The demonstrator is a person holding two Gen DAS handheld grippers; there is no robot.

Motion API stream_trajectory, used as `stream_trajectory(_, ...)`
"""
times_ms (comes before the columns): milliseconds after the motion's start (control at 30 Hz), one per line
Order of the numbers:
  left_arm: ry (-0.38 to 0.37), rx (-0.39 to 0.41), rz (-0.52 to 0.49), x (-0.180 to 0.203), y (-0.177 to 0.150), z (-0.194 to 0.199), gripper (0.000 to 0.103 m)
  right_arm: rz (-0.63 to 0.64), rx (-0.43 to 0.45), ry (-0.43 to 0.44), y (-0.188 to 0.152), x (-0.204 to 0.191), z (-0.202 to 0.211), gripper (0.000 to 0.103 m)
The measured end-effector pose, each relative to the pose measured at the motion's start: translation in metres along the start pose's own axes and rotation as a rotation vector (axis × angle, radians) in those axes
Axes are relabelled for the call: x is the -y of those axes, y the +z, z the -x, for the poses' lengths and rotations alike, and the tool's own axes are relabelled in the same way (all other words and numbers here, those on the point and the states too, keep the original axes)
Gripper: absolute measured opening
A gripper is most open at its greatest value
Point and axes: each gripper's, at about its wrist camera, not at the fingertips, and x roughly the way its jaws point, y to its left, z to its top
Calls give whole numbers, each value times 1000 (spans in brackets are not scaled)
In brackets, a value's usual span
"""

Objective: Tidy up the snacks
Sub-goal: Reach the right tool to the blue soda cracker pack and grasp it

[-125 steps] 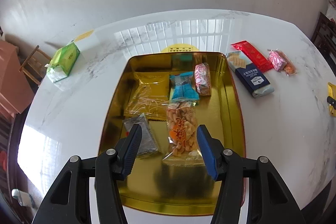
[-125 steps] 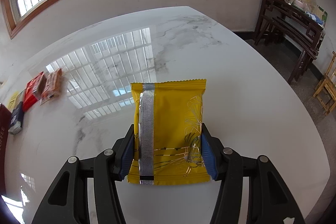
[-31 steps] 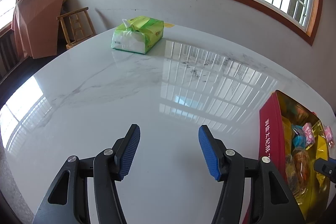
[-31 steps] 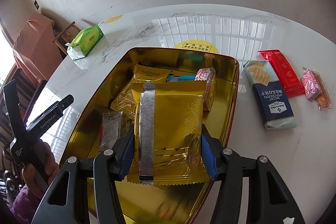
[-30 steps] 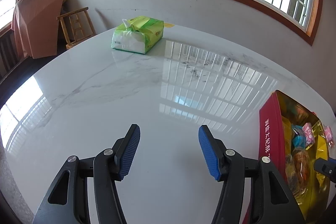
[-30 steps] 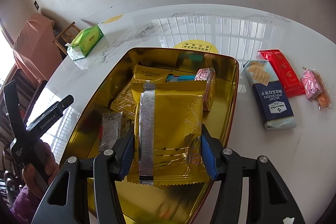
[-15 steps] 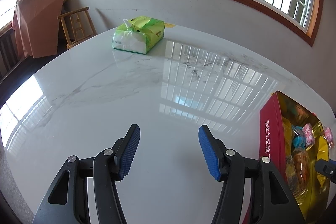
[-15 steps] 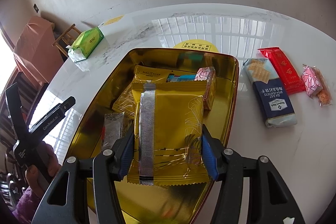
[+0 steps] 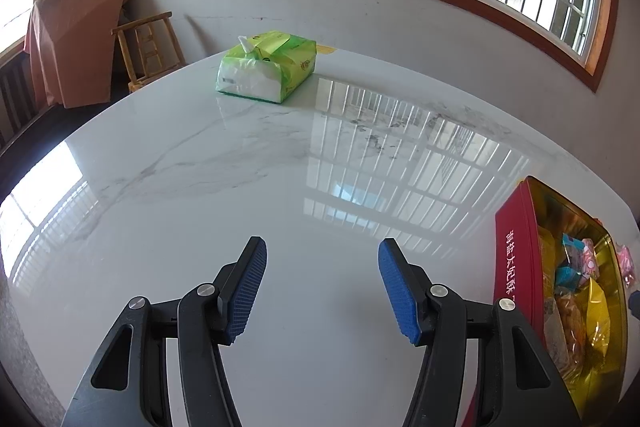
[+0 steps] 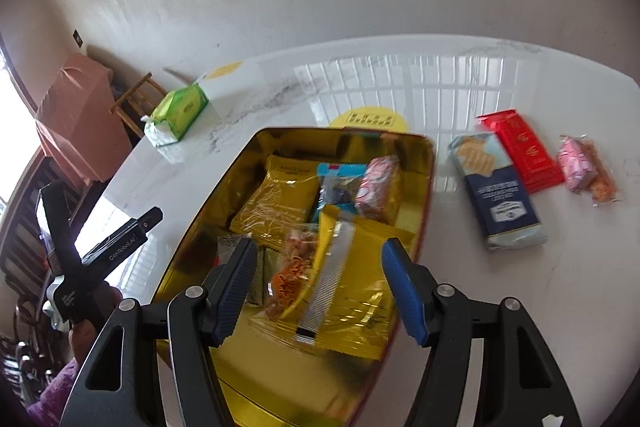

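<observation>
A gold tin (image 10: 416, 219) with red outer walls sits on the white marble table and holds several snack packets. My right gripper (image 10: 318, 283) hangs above it, jaws opening, pads clear of everything. Below them a yellow packet (image 10: 360, 291) with a silver seam lies tilted in the tin, partly over an orange cracker bag (image 10: 292, 275). My left gripper (image 9: 320, 287) is open over bare table, left of the tin (image 9: 510, 267). A blue cracker pack (image 10: 500, 195), a red packet (image 10: 520, 151) and a pink snack (image 10: 584, 167) lie right of the tin.
A green tissue pack (image 9: 266, 69) rests at the far side of the table (image 9: 200, 187). A wooden chair (image 9: 146, 47) and a covered object stand beyond the edge. A yellow round sticker (image 10: 368, 117) lies behind the tin. A hand (image 10: 84, 323) carries the left gripper at the left.
My right gripper let go of the yellow packet, which dropped into the tin, and it rose a little. The left gripper stayed still.
</observation>
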Motion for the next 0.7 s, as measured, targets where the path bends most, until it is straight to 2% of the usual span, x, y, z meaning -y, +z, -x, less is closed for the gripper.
stream_trajectory(100, 1, -1, 5, 0, 0, 0, 59, -28, 45, -31, -7, 22, 16, 64)
stream_trajectory(233, 4, -3, 6, 0, 0, 0, 59, -87, 68, -114, -20, 69, 35, 64)
stream_trajectory(567, 37, -10, 19, -2, 0, -2, 59, -140, 39, -429, -60, 188, 73, 64)
stream_trajectory(700, 64, -39, -24, 5, 0, -7, 59, -213, 38, -450, -71, 226, 88, 64)
